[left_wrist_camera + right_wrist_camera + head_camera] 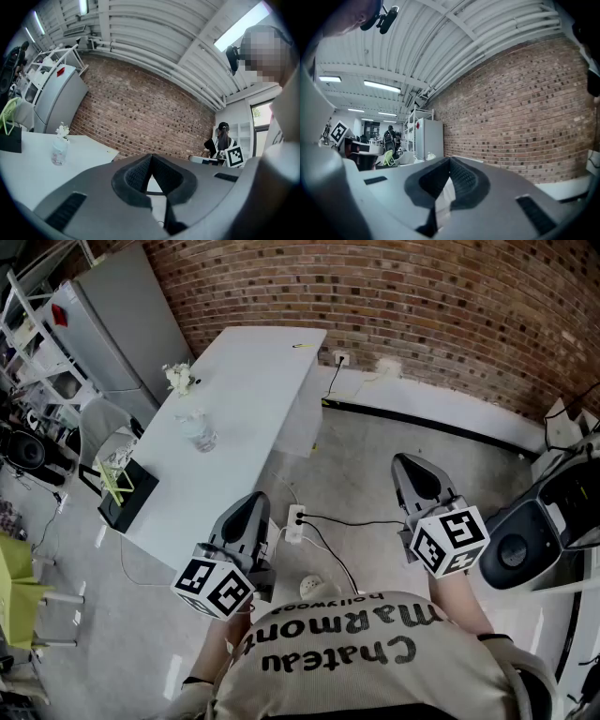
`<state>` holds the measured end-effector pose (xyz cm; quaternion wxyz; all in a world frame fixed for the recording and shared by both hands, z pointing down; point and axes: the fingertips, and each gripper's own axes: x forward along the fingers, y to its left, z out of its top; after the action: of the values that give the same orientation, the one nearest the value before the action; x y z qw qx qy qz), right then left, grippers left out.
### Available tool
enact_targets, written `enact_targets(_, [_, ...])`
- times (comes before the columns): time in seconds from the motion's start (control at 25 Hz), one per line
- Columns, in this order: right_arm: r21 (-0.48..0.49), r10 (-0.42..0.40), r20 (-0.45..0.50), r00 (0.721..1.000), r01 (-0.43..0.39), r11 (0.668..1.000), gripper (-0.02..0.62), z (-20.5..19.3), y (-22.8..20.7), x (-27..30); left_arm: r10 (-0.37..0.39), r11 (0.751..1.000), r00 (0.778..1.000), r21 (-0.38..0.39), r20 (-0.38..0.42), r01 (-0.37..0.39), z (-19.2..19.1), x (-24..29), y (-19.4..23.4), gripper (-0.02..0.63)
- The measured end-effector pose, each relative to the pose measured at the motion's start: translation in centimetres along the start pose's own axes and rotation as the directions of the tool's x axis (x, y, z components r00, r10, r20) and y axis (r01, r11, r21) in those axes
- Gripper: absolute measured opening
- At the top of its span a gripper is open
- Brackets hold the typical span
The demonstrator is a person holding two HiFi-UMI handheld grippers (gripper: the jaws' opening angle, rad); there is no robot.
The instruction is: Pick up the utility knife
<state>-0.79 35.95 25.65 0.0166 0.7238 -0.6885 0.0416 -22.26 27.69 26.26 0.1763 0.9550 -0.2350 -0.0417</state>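
Note:
A small yellow object [302,346] lies at the far end of the long white table [253,399]; it is too small to tell whether it is the utility knife. My left gripper [249,514] is held level over the floor beside the table's near right corner, its jaws shut with nothing between them. My right gripper [415,471] is held level further right over the bare floor, also shut and empty. In the left gripper view the left gripper [151,157] has its pads meeting at the tip. The right gripper [450,160] looks the same in its own view, facing the brick wall.
On the table stand a clear bottle [199,432], a small bunch of white flowers [178,378] and a black box with a yellow-green rack [124,486]. A power strip [296,522] with cables lies on the floor. A grey fridge [122,320] stands left, black equipment [525,540] right.

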Motion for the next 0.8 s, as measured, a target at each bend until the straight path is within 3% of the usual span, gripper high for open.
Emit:
enact_targets(0.4, [0.025, -0.001, -0.031, 1.0, 0.002, 1.0, 0.003, -1.0, -1.6, 9.4, 0.004, 0.999, 1.0, -0.032, -0.012, -0.004, 0.6, 6.1, 7.9, 0.002])
enact_targets(0.8, [0.056, 0.012, 0.017, 1.0, -0.013, 0.998, 0.003, 2.1, -4.1, 23.0, -0.058, 0.998, 0.998, -0.016, 0.024, 0.058, 6.2, 16.1, 15.7, 0.002])
